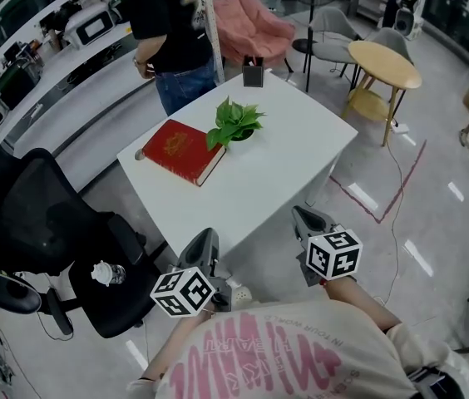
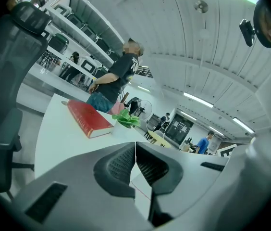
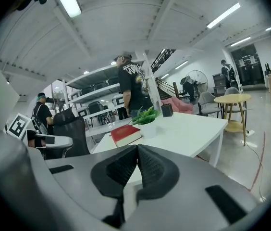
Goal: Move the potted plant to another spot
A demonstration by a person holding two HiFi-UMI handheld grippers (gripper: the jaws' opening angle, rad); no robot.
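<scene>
A small potted plant (image 1: pixel 234 123) with green leaves in a white pot stands near the middle of the white table (image 1: pixel 293 160). It also shows far off in the left gripper view as the plant (image 2: pixel 126 120) and in the right gripper view as the plant (image 3: pixel 146 117). My left gripper (image 1: pixel 204 243) hovers at the table's near edge, jaws shut and empty (image 2: pixel 135 154). My right gripper (image 1: pixel 305 217) is over the near right edge, also shut with nothing in it (image 3: pixel 137 154). Both are well short of the plant.
A red book (image 1: pixel 183 150) lies just left of the plant. A small black box (image 1: pixel 253 75) stands at the table's far edge, where a person (image 1: pixel 168 32) stands. A black office chair (image 1: pixel 43 239) is at the left, a round wooden table (image 1: pixel 384 63) beyond right.
</scene>
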